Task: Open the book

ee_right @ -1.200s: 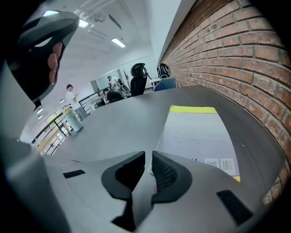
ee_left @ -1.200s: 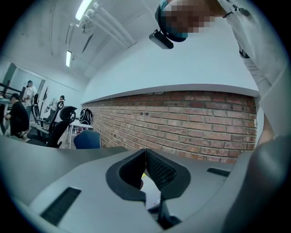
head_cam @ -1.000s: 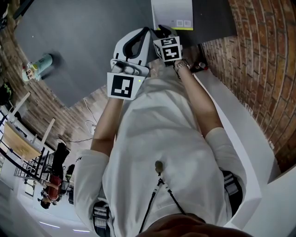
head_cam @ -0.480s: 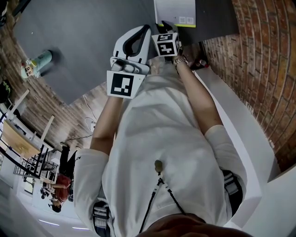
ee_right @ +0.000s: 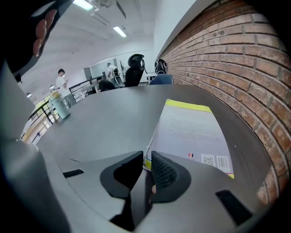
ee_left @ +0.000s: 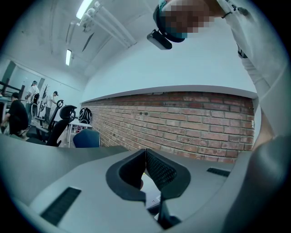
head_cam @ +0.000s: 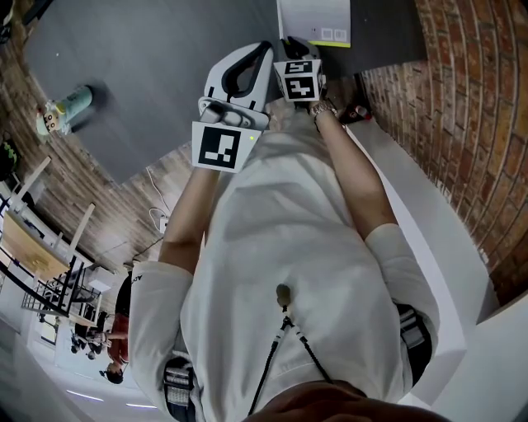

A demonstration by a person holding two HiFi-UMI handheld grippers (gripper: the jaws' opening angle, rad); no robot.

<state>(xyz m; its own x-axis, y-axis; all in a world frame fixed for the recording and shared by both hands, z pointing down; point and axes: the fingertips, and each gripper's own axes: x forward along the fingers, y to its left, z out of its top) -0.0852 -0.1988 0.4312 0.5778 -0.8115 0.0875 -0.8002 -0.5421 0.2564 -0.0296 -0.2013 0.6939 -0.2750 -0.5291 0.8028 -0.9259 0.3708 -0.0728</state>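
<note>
A closed book (ee_right: 195,129) with a pale cover and a yellow-green band lies flat on the dark grey table (ee_right: 104,123), next to the brick wall; in the head view the book (head_cam: 315,18) is at the top edge. My right gripper (ee_right: 146,160) tilts down at the book's near left corner. Its jaws are closing, with the corner's edge in the narrow gap between them and a sliver of light still showing. My left gripper (ee_left: 145,154) is held level beside the right one, facing the brick wall, shut with nothing in it. In the head view the left gripper (head_cam: 257,59) sits just left of the right gripper (head_cam: 290,45).
A pale green bottle (head_cam: 66,109) stands far off on the table's left side, also the bottle (ee_right: 60,105) in the right gripper view. A brick wall (ee_right: 227,59) runs along the table's right edge. A white ledge (head_cam: 412,206) is at my right. People and chairs are far behind.
My right gripper has tipped further down over the book's near corner. The left gripper has stayed where it was.
</note>
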